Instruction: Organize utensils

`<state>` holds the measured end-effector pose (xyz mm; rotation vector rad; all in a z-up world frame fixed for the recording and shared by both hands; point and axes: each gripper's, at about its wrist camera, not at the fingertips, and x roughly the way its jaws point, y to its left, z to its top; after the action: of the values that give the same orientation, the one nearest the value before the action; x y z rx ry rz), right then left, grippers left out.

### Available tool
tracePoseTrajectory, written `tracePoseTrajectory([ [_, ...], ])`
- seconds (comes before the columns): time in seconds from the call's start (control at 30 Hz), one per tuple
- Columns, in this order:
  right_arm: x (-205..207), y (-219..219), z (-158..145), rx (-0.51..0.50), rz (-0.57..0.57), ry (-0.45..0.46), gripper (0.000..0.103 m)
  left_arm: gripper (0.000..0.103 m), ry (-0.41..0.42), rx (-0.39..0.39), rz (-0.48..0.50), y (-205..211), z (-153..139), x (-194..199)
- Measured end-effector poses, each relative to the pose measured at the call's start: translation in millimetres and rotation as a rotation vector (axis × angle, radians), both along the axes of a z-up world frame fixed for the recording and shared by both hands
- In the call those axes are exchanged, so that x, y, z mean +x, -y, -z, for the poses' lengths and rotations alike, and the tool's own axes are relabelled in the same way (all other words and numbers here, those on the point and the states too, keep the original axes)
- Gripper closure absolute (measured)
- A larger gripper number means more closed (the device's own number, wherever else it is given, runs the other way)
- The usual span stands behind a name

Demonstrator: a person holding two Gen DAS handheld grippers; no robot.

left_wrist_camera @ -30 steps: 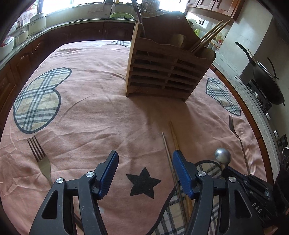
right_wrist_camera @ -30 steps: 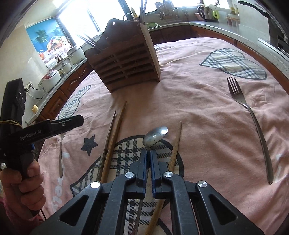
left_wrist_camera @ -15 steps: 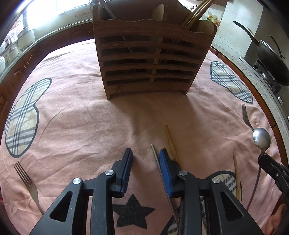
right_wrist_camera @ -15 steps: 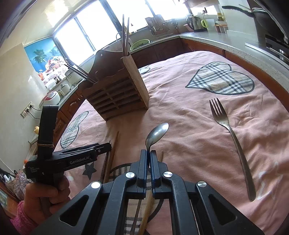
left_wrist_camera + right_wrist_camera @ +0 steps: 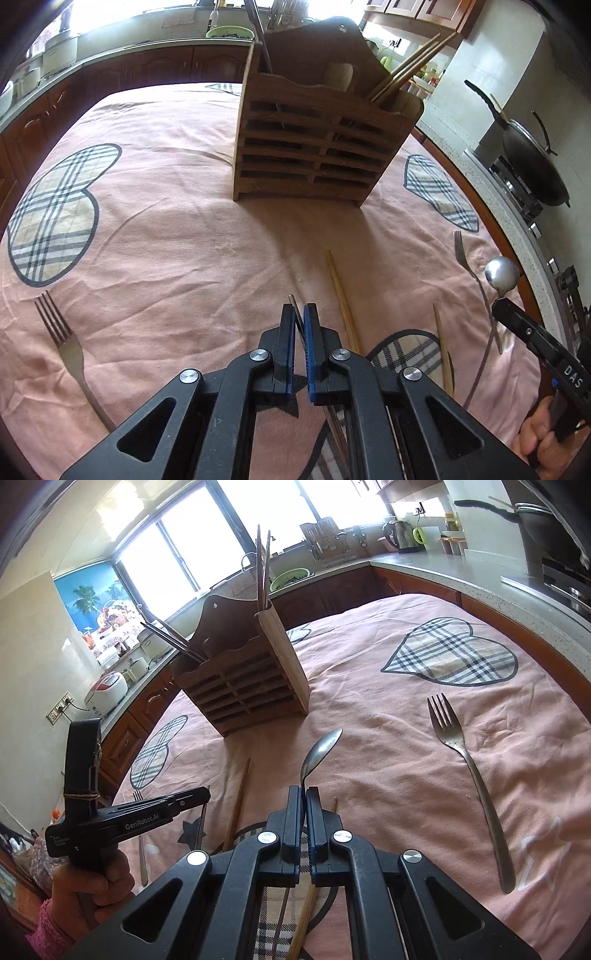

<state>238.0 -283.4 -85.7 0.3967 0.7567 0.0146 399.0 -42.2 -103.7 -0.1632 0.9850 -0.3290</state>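
Two hand-held grippers in view, both clamped. Left hand-held gripper (image 5: pixel 299 314), lower centre of the left wrist view, with blue pads pinched on a thin grey metal chopstick (image 5: pixel 294 306) whose tip pokes out just above the pads. Right hand-held gripper (image 5: pixel 305 794), lower centre of the right wrist view, squeezed tight on the neck of a silver metal spoon (image 5: pixel 319 753), bowl raised clear of the cloth and tilted toward the upper right.

Slatted brown wooden utensil holder (image 5: pixel 317 147) upright in the upper centre, on the pink cloth with plaid hearts (image 5: pixel 166 240) covering the worktop; wooden chopsticks (image 5: pixel 410 74) leaning out of its right compartment, metal rods out of the left one.

Loose on the cloth: one light wooden chopstick (image 5: pixel 341 295) just right of the left pads, another wooden chopstick (image 5: pixel 443 350) further right, a silver fork (image 5: pixel 68 347) at the left edge, a second silver fork (image 5: pixel 467 771) at the right of the right wrist view.

Black wok (image 5: pixel 532 162) on the stove, far right.
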Motion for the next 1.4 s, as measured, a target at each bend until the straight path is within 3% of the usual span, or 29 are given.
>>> tracePoseTrajectory([
  [0.67,-1,-27,-49,-0.036,-0.068,0.123,0.1,0.101,0.23,-0.112,-0.048,-73,-101,-99],
  [1.4,4,-34,-74,-0.064,-0.081,0.199,0.1,0.102,0.329,-0.161,-0.098,-100,-134,-120],
])
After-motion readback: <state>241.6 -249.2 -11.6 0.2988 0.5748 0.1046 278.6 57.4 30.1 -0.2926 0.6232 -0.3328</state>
